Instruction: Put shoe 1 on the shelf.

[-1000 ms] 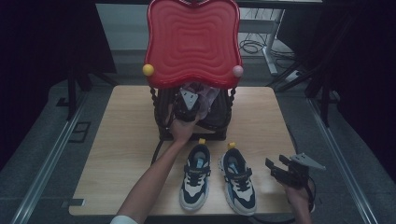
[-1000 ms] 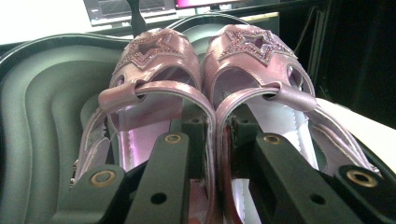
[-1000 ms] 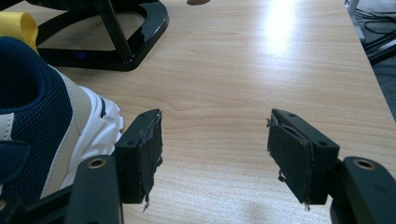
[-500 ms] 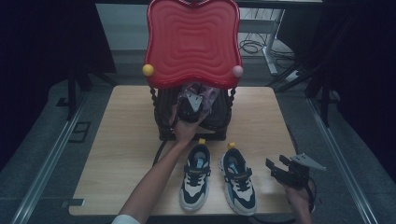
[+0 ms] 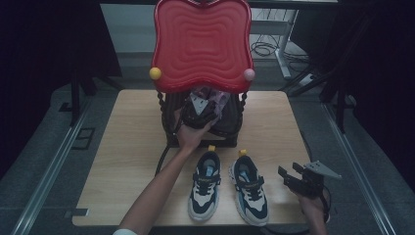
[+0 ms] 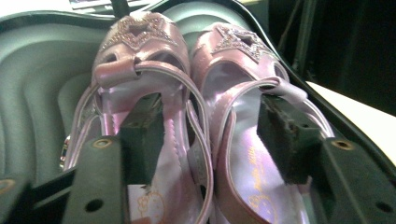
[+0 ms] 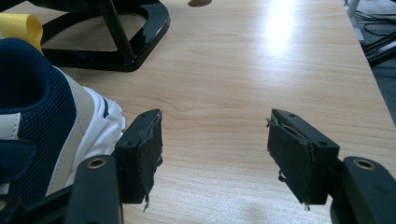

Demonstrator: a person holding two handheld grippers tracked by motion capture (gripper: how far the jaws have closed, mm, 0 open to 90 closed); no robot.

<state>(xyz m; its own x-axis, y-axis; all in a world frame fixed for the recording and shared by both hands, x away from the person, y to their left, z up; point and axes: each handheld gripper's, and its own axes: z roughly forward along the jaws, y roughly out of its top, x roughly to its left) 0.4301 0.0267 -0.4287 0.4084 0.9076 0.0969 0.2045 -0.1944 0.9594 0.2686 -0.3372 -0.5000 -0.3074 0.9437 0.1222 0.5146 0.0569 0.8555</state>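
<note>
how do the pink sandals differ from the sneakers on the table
The pink sandals are glossy, open-toed and strappy, with glittery stars at the toes; the sneakers are closed, navy, white and beige, with yellow heel loops. The sandals lie inside the open red case, between the left gripper's open jaws; the sneakers stand on the bare wooden table, untouched. Both are pairs set side by side.

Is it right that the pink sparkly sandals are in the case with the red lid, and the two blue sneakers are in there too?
Not quite. The pink sandals do lie in the open case under its red lid, as the left gripper view shows. But the two blue sneakers are not in there: the high view shows them standing side by side on the table, in front of the case.
</note>
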